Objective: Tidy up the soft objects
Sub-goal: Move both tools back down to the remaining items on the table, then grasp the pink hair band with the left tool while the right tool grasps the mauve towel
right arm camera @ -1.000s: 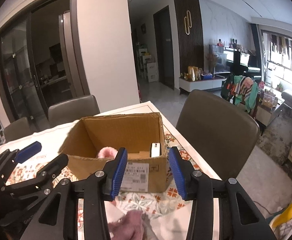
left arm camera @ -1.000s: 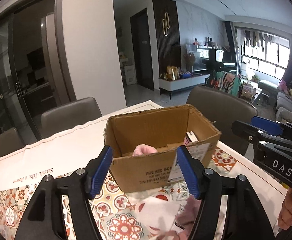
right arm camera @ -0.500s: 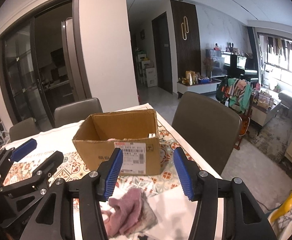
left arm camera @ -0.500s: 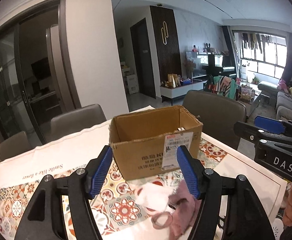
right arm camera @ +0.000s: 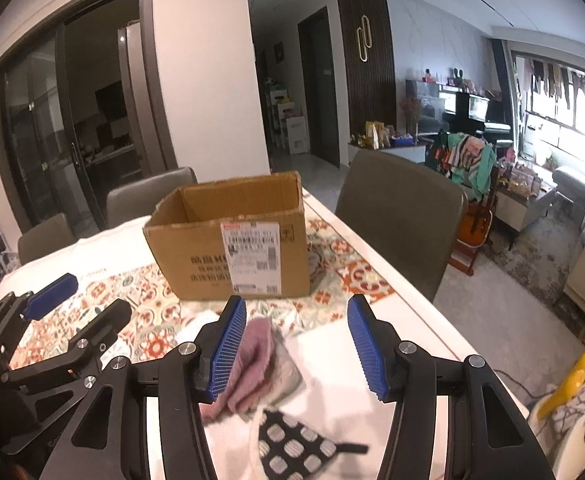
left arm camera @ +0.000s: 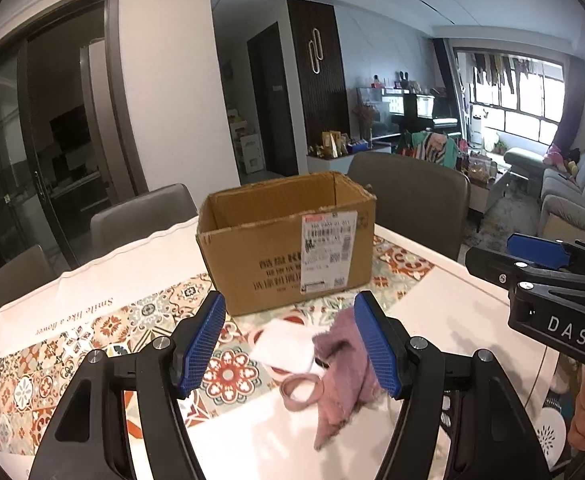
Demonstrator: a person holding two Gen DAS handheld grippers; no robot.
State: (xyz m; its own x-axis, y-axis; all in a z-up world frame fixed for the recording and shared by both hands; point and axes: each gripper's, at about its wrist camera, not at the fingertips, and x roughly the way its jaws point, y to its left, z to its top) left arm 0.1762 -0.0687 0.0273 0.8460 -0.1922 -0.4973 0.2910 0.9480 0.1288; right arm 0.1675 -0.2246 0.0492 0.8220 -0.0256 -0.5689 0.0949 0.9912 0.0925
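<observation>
Daylight from windows [left arm camera: 504, 108] at right of frame; left doorway dim. Strong fisheye curvature, dark vignetted corners. Foreground cloth [right arm camera: 252, 360] slightly blurred.

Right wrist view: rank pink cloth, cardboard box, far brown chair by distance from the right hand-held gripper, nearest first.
1. Pink cloth: on the table, beside the left finger of the right hand-held gripper.
2. Cardboard box: ahead, mid-table, slightly left.
3. Brown chair: beyond the table's right edge, farthest.
</observation>
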